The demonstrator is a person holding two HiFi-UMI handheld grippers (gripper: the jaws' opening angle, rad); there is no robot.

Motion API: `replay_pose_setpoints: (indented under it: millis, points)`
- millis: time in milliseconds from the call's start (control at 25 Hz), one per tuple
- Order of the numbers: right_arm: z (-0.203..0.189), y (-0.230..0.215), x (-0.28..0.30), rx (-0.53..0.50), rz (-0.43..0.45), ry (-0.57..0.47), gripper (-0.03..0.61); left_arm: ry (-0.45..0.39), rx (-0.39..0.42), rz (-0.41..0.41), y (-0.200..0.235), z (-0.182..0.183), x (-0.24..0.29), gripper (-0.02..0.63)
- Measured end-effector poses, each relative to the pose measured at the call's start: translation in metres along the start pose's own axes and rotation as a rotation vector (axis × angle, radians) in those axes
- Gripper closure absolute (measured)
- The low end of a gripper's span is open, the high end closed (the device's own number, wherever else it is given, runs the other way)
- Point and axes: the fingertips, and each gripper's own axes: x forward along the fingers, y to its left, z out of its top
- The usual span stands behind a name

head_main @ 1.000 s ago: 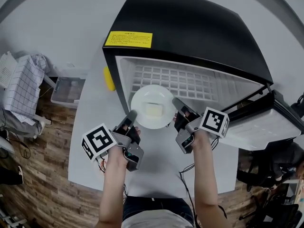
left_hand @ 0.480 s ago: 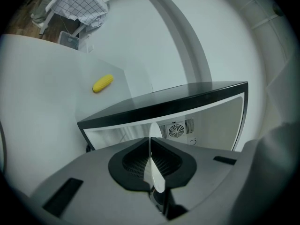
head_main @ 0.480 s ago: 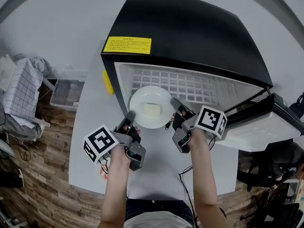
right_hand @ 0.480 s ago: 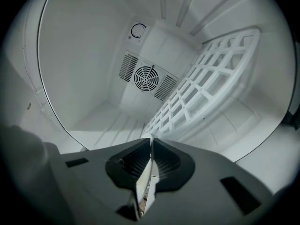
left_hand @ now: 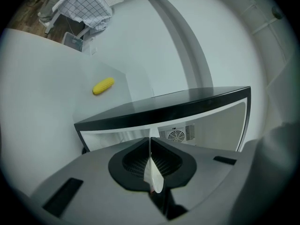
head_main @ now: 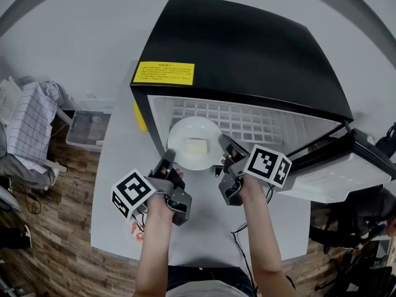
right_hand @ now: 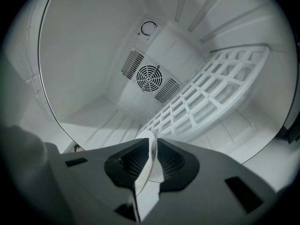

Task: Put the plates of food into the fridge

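Note:
A white plate (head_main: 195,142) carrying a pale yellow block of food (head_main: 197,147) is held at the mouth of the open black fridge (head_main: 247,60), partly over its white wire shelf (head_main: 247,119). My left gripper (head_main: 171,156) is shut on the plate's near-left rim (left_hand: 152,175). My right gripper (head_main: 224,143) clamps the near-right rim (right_hand: 146,161); its jaws are opening a little, with the rim still between the pads. In the right gripper view the plate's edge points into the fridge, toward the shelf (right_hand: 211,88) and the back-wall fan (right_hand: 149,78).
The fridge stands on a grey table (head_main: 120,172), its door (head_main: 334,166) swung open to the right. A yellow corn cob (head_main: 141,109) lies on the table left of the fridge. A clear plastic box (head_main: 90,119) and checked cloth (head_main: 31,113) sit left of the table.
Both grippers have carried the plate forward and slightly up, from just outside the fridge opening to its threshold.

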Motion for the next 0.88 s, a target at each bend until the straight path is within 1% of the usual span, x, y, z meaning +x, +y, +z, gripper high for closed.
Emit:
replay_pose_setpoints:
  millis: [120, 240, 320, 400, 480, 520, 560, 640, 760, 880]
  points:
    - [0.002, -0.002, -0.007, -0.002, -0.003, -0.02, 0.505, -0.004, -0.002, 0.0, -0.001, 0.001, 0.002, 0.594]
    - [0.007, -0.008, -0.021, -0.045, -0.031, -0.049, 0.505, -0.008, -0.004, 0.0, -0.001, 0.001, 0.005, 0.594]
    - [0.009, -0.008, -0.033, -0.126, -0.065, -0.073, 0.505, -0.016, -0.01, -0.002, -0.002, 0.001, 0.008, 0.594]
    - [0.006, -0.007, -0.044, -0.249, -0.11, -0.09, 0.505, -0.026, -0.013, -0.003, -0.003, 0.002, 0.01, 0.594]
    - [-0.004, -0.002, -0.05, -0.377, -0.136, -0.075, 0.506, -0.033, -0.017, -0.003, -0.004, 0.002, 0.011, 0.594]
    - [-0.012, 0.001, -0.051, -0.428, -0.135, -0.051, 0.507, -0.035, -0.019, -0.004, -0.005, 0.002, 0.012, 0.594]
    - [-0.023, 0.004, -0.05, -0.463, -0.123, -0.018, 0.519, -0.036, -0.02, -0.004, -0.006, 0.003, 0.013, 0.594]
    - [-0.047, 0.011, -0.045, -0.481, -0.072, 0.062, 0.538, -0.037, -0.021, -0.006, -0.007, 0.003, 0.014, 0.594]
    - [-0.078, 0.022, -0.035, -0.438, 0.009, 0.159, 0.557, -0.034, -0.019, -0.005, -0.008, 0.004, 0.015, 0.594]
    - [-0.091, 0.032, -0.025, -0.427, 0.048, 0.2, 0.561, -0.033, -0.02, -0.003, -0.007, 0.004, 0.016, 0.594]
